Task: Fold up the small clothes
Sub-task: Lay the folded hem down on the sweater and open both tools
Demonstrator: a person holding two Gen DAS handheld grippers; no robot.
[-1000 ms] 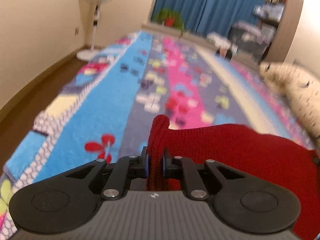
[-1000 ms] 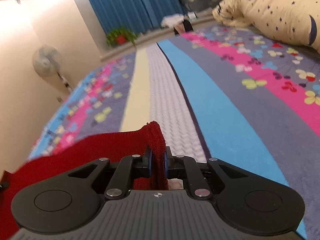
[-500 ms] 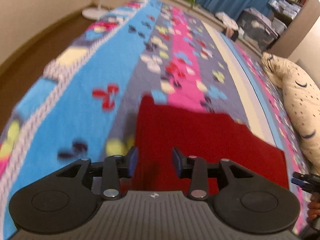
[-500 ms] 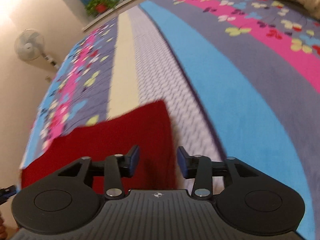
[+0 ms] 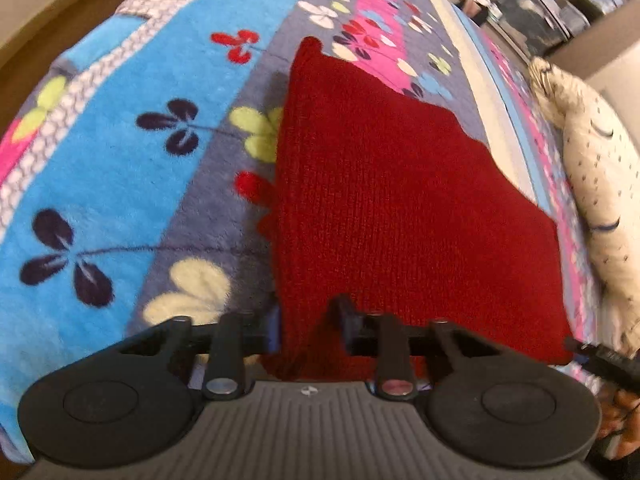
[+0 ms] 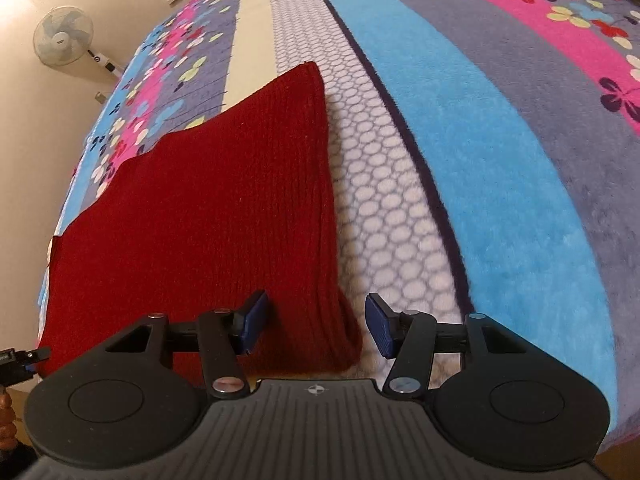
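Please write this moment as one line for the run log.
stage: re-grasp near edge | left gripper: open, astride red knit garment corner | right gripper: open, astride other corner | garment: flat on bedspread

Both wrist views look low, close, sharing the red cloth.

Warm indoor light fills both views, bright enough that colours read strongly. In the left wrist view the red knit cloth is fairly sharp at the middle, while the far shelves and the pillow at the right edge smear into blur. The right wrist view is crisper; the cloth throws a soft shadow onto the blanket to its right. The fan and wall look washed out. Fisheye bending curves the stripes at every edge.
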